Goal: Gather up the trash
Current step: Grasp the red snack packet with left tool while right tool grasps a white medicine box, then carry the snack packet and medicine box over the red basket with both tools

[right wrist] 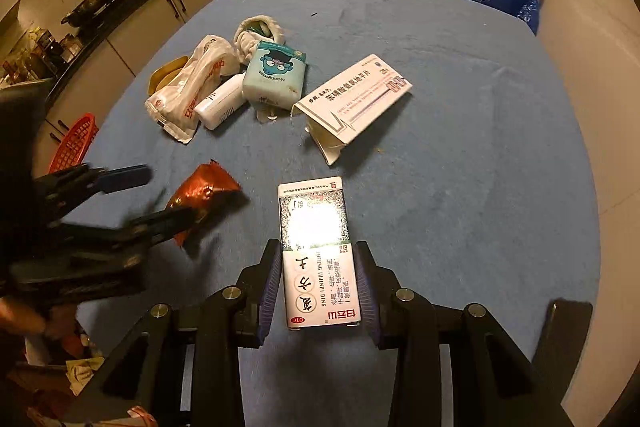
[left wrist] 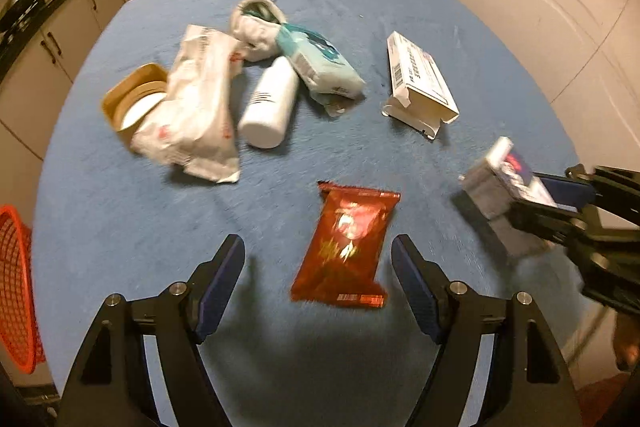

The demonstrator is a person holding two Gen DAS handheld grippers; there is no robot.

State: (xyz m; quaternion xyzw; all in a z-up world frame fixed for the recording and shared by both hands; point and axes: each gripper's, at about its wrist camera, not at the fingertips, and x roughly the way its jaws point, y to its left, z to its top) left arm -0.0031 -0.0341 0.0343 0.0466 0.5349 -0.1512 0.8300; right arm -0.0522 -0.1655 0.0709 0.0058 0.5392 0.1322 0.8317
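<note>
My left gripper point(left wrist: 318, 251) is open just above the blue table point(left wrist: 120, 219), its fingers on either side of a red snack wrapper point(left wrist: 347, 247); it also shows in the right wrist view point(right wrist: 168, 193) beside the wrapper point(right wrist: 202, 193). My right gripper point(right wrist: 318, 259) is shut on a white medicine box point(right wrist: 318, 251) with Chinese print, held above the table point(right wrist: 480, 167). In the left wrist view that box point(left wrist: 496, 183) and my right gripper point(left wrist: 536, 199) are at the right edge.
Farther back lie a white open carton point(left wrist: 420, 79), a teal tissue pack point(left wrist: 320, 63), a white bottle point(left wrist: 270, 103), a crumpled white bag point(left wrist: 196, 107), a gold tub point(left wrist: 132, 99) and a balled white wrapper point(left wrist: 256, 27). A red basket point(left wrist: 16, 291) sits left of the table.
</note>
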